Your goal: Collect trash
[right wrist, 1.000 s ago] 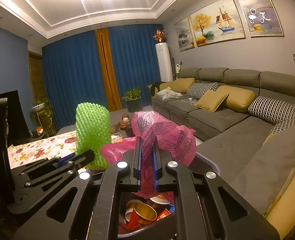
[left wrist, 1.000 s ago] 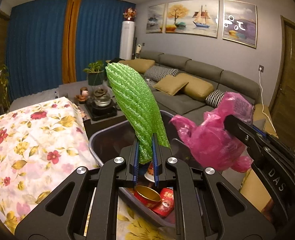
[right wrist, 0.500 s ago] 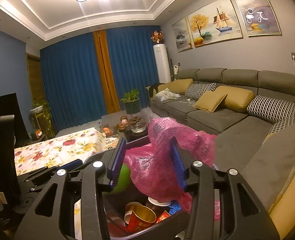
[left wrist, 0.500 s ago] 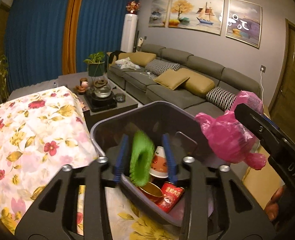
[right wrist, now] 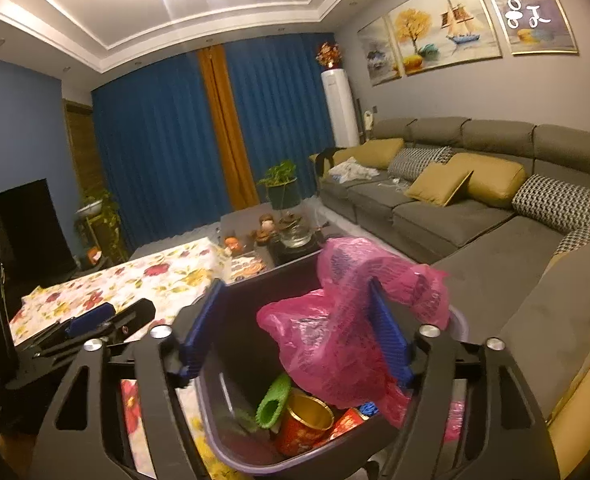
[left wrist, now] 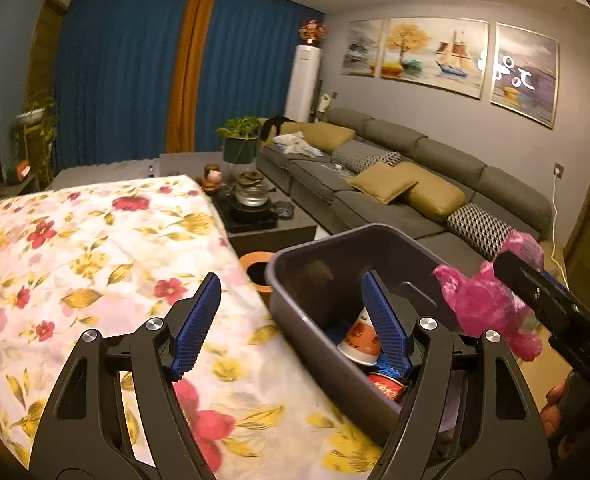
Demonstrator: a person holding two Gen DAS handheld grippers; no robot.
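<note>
Left tool (left wrist: 291, 320) is spread wide and empty, over the bench (left wrist: 95, 248) edge beside the bin (right wrist: 251, 456). Right tool (right wrist: 295, 328) is also released above the bin; a pink bag (right wrist: 335, 336) drapes against one finger. Green foam (right wrist: 273, 400) lies inside the bin.

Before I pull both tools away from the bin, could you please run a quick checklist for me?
1. Left tool open with nothing in it: ok.
2. Green foam net lying inside the grey bin: ok.
3. Right tool open: ok.
4. Pink plastic bag free of the right tool: cannot tell, it drapes against one finger.
5. Pink plastic bag fully inside the bin: not ok, its top rises above the rim.
6. Floral tablecloth near the left tool free of trash: ok.
</note>
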